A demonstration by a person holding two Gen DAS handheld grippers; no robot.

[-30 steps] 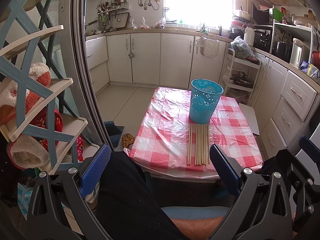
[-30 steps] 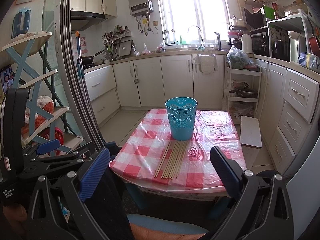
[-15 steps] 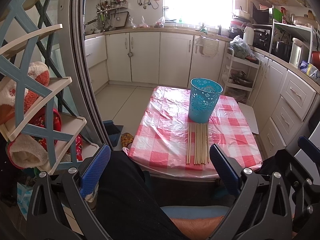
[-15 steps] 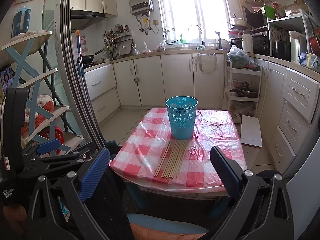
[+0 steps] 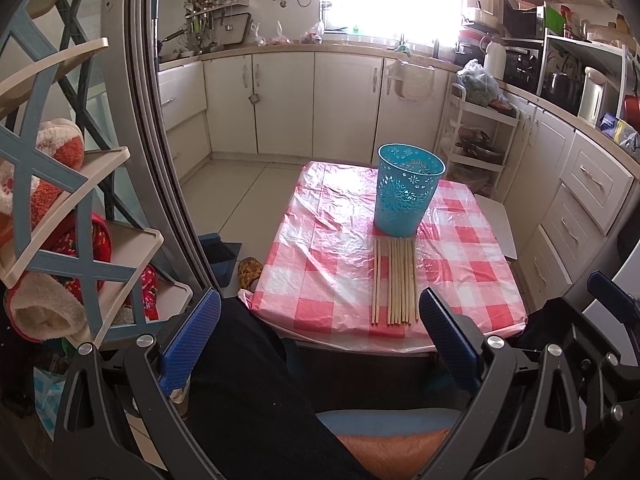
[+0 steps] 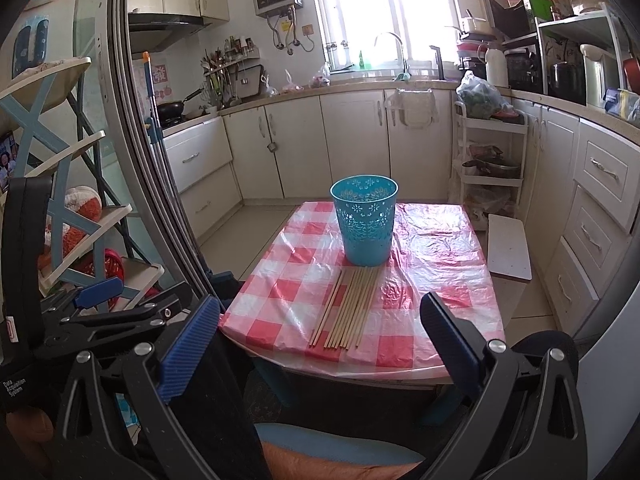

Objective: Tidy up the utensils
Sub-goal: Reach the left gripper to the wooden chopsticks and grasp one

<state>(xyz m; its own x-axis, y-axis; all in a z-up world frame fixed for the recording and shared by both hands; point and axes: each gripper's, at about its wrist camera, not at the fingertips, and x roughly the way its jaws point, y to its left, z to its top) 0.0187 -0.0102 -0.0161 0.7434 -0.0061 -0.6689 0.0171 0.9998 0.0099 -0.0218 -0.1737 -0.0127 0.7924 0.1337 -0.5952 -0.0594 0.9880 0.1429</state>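
Nothing is really changing: both grippers, left (image 5: 316,340) and right (image 6: 316,344), are still hanging spread and empty short of the table's (image 6: 436,276) near edge, chopsticks (image 6: 348,308) lying untouched before the blue basket (image 6: 365,220).

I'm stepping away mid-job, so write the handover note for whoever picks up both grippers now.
Left hand-held gripper: open, empty, held short of the table.
Right hand-held gripper: open, empty, also short of the table.
Chopsticks: a row lying flat on the checked tablecloth, far ends near the foot of the blue basket.
Blue basket: upright, mid-table; no chopsticks seen sticking out.
Done: nothing yet.
Left: pick up the chopsticks, probably drop them in the basket.
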